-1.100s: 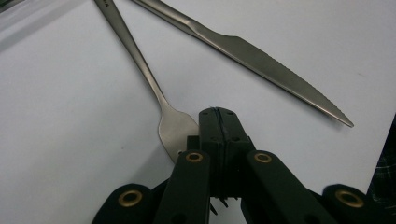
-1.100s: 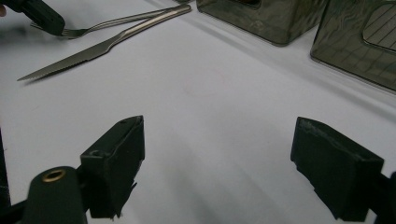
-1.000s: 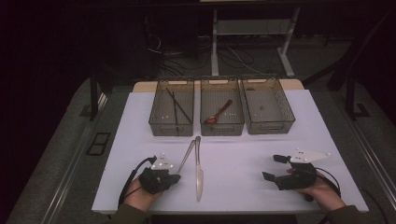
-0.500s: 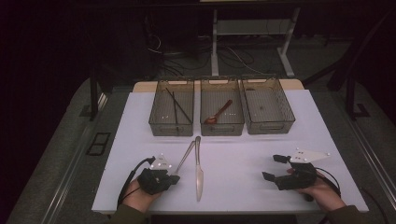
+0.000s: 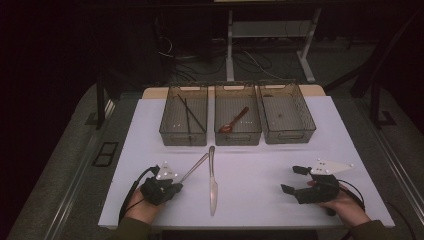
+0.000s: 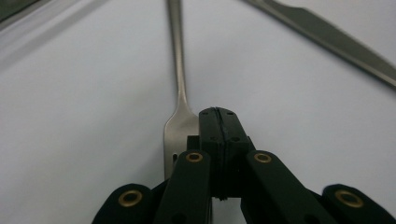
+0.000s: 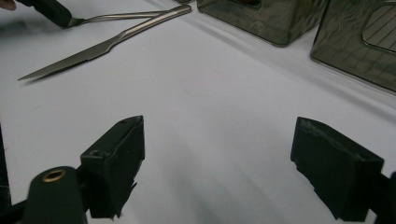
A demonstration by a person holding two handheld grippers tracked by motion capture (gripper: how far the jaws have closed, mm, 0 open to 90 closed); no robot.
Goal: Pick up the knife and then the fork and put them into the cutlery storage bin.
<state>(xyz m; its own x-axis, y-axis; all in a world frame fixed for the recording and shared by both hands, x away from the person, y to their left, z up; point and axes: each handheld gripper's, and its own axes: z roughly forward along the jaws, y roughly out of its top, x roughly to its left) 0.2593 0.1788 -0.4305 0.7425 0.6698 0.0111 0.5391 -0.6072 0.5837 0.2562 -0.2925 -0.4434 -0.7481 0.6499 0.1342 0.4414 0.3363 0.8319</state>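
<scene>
Left gripper point(image 6: 217, 116): we see its 2 jaws pressed fully together, pad to pad, with nothing between them. The tip sits low on the table against the right edge of the fork head. We cannot tell whether it presses on the metal or only lies beside it.
Fork point(image 6: 180, 119): it lies flat at 12 o'clock from the left gripper, tines toward us, and its handle runs away toward the trays.
Why so: we judge that a closed tip this low is set to nudge or pin the fork. A pick-up would need the jaws to open and straddle the neck.
Right gripper point(image 7: 217, 140): its jaws stand wide apart and hold nothing. It rests near the table's 5 o'clock corner, well apart from the cutlery, and we read it as waiting.
Knife point(image 5: 212, 185): it lies at 3 o'clock of the fork with its blade toward us. The 2 handles meet at their far ends in a narrow V.
Trays: 3 stand in a row at 12 o'clock.
Left tray point(image 5: 170, 137): it holds chopsticks point(image 5: 189, 115).
Middle tray point(image 5: 237, 138): it holds a spoon point(image 5: 235, 120).
Right tray point(image 5: 287, 136): it looks bare.
In the way: the knife handle touches or nearly touches the fork's, so a lift could drag it along. The mat point(image 5: 260, 175) between cutlery and trays is otherwise open.
</scene>
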